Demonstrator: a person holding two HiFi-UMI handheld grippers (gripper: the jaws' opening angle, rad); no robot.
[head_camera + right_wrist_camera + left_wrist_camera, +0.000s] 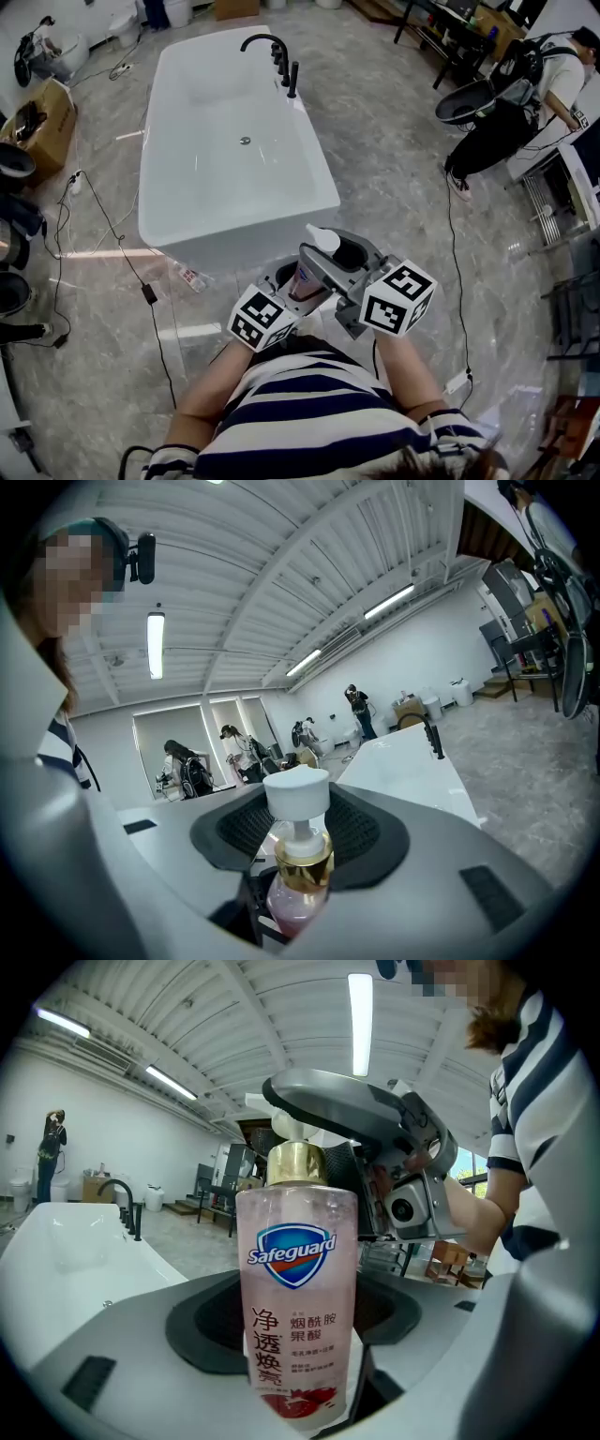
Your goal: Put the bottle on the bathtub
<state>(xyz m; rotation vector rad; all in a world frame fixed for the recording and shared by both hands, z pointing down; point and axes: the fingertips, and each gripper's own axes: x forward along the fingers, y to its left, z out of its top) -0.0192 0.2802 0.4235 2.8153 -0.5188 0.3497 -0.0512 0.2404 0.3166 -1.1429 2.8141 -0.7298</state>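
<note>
bright even light from ceiling tubes (360, 1012); fisheye distortion and dark corners in gripper views

Clear bottle (298, 1307) of pink liquid soap with a blue shield label, gold collar and white pump. It is upright in mid-air, its body gripped by the left hand-held gripper (286, 281) and its neck between the jaws of the right hand-held gripper (328, 262). A white bathtub (178, 220) with a black tap (267, 42) stands near, at the bottle's 12 o'clock.
</note>
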